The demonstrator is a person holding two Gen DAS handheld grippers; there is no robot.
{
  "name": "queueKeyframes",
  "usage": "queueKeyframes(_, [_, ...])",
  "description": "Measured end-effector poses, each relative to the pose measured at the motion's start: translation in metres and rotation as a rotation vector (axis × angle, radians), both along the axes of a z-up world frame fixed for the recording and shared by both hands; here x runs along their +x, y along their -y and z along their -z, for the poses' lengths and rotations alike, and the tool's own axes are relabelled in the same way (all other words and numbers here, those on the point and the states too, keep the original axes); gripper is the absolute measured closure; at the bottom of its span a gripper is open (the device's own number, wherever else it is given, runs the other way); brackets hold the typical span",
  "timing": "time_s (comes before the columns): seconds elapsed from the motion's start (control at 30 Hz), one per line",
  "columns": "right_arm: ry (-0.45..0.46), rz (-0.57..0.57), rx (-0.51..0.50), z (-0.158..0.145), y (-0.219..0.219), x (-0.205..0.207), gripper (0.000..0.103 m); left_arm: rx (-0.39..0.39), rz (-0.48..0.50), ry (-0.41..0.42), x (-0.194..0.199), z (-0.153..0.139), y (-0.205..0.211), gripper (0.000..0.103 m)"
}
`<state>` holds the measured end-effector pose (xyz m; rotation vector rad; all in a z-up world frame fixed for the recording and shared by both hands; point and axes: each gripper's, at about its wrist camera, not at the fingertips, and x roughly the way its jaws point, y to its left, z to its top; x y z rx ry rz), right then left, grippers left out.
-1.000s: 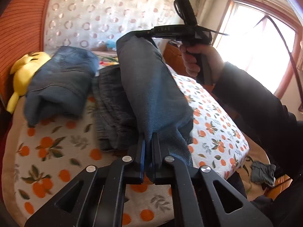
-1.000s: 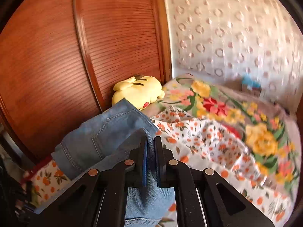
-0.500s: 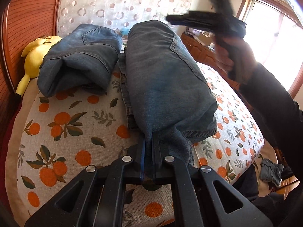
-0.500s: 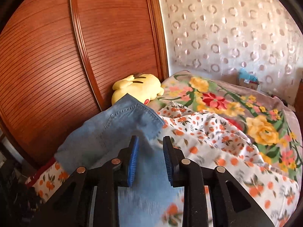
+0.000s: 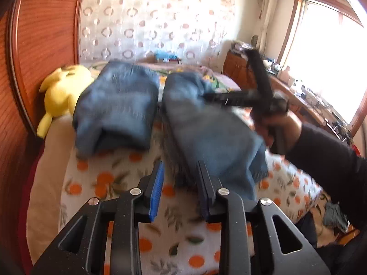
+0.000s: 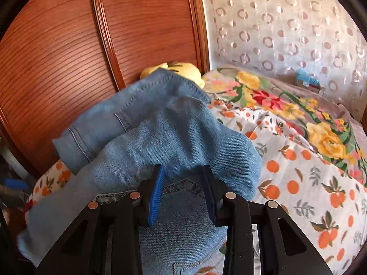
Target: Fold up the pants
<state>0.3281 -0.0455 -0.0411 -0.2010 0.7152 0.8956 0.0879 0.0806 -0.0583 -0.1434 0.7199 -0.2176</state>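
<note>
I see my left gripper (image 5: 180, 190) and right gripper (image 6: 183, 192) both spread wide over the folded blue denim pants (image 5: 206, 133) lying on the orange-printed white bedspread (image 5: 119, 183), a second folded blue jeans bundle (image 5: 119, 107) and yellow plush toy (image 5: 62, 91) beside the ribbed wooden headboard (image 6: 68, 45).

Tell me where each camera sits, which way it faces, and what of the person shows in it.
Left wrist: sits on the left gripper, open, facing along the bed toward the curtain and window; shows the right hand holding the right gripper.
Right wrist: sits on the right gripper, open over the folded jeans, facing the wooden headboard; no body part shows.
Shared: both pairs of jeans, the yellow Pikachu plush, the orange-print bedspread.
</note>
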Motion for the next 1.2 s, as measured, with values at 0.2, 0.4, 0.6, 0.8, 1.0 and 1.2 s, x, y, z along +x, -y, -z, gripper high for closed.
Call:
queueKeyframes(0.2, [-0.034, 0.033, 0.051, -0.017, 0.025, 0.011, 0.068, 0.034, 0.057, 0.018, 0.057, -0.019, 0.031, 0.073])
queueKeyframes(0.4, [-0.005, 0.044, 0.065, -0.029, 0.055, -0.032, 0.068, 0.126, 0.083, -0.057, 0.092, 0.008, 0.042, 0.073])
queueKeyframes(0.6, [-0.049, -0.001, 0.051, -0.016, 0.053, -0.061, 0.068, 0.113, 0.082, -0.127, 0.100, 0.043, 0.037, 0.073])
queueKeyframes(0.8, [-0.009, 0.002, -0.005, -0.002, 0.048, -0.067, 0.068, 0.106, 0.039, -0.115, 0.088, 0.040, 0.030, 0.073])
queueKeyframes(1.0, [-0.028, 0.011, 0.034, -0.021, 0.056, -0.074, 0.068, 0.049, 0.047, -0.057, 0.058, 0.013, 0.031, 0.073])
queueKeyframes(1.2, [-0.008, -0.007, 0.010, -0.019, 0.059, -0.084, 0.068, 0.100, 0.079, -0.091, 0.051, 0.032, 0.045, 0.073])
